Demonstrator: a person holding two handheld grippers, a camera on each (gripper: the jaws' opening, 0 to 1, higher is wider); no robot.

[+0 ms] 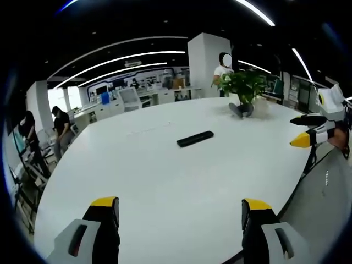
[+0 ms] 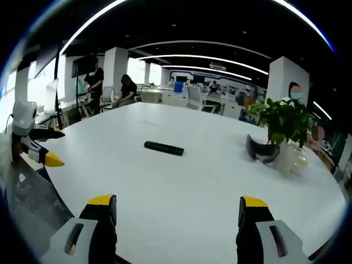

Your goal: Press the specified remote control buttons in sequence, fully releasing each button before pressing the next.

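A slim black remote control (image 1: pixel 195 138) lies flat near the middle of the big white table (image 1: pixel 165 181). My left gripper (image 1: pixel 180 212) hovers over the table's near edge, well short of the remote, open with nothing between its yellow-tipped jaws. My right gripper (image 1: pixel 300 131) comes in from the right edge, off the table's side, also open. In the right gripper view the remote (image 2: pixel 164 148) lies ahead on the table (image 2: pixel 181 181), and the right gripper (image 2: pixel 177 209) stands open and empty. The left gripper (image 2: pixel 55 147) shows at the left edge.
A leafy potted plant (image 1: pixel 245 88) stands at the far side of the table, with a dark curved object (image 2: pixel 263 151) at its white pot (image 2: pixel 289 160). A person (image 1: pixel 61 129) sits beyond the table's left edge; desks and pillars fill the background.
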